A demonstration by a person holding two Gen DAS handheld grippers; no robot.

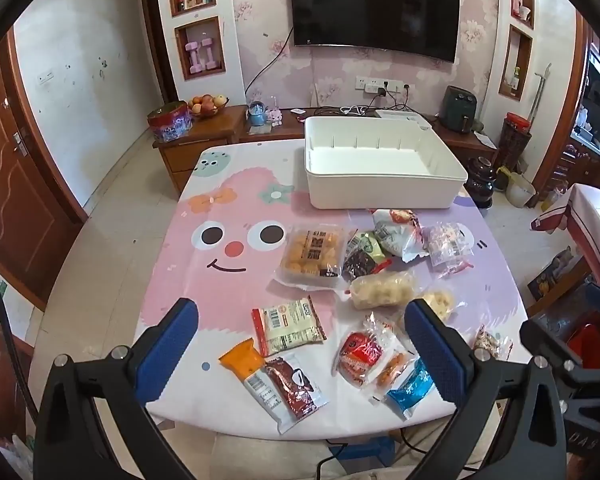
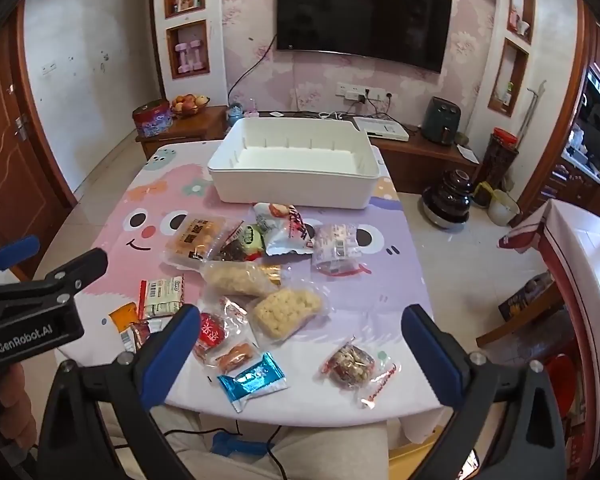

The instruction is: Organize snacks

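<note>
An empty white bin (image 1: 384, 190) (image 2: 296, 190) stands at the table's far side. Several snack packets lie in front of it: a tray of round pastries (image 1: 314, 256) (image 2: 194, 238), a white and red packet (image 1: 288, 324) (image 2: 162, 296), an orange and maroon bar (image 1: 274, 386), a red packet (image 1: 360, 354) (image 2: 212, 332), a blue packet (image 1: 410, 388) (image 2: 254, 380), a pale rice cake (image 2: 286, 310) and a nut bar (image 2: 350, 362). My left gripper (image 1: 300, 340) is open and empty above the near packets. My right gripper (image 2: 300, 344) is open and empty above the near edge.
The table (image 1: 180, 280) has a pink and purple cartoon cover. A wooden cabinet (image 1: 204, 136) with a fruit bowl and a tin stands behind it. A dark pot (image 2: 448, 200) sits on the floor at the right. The left gripper's body (image 2: 32, 312) shows in the right wrist view.
</note>
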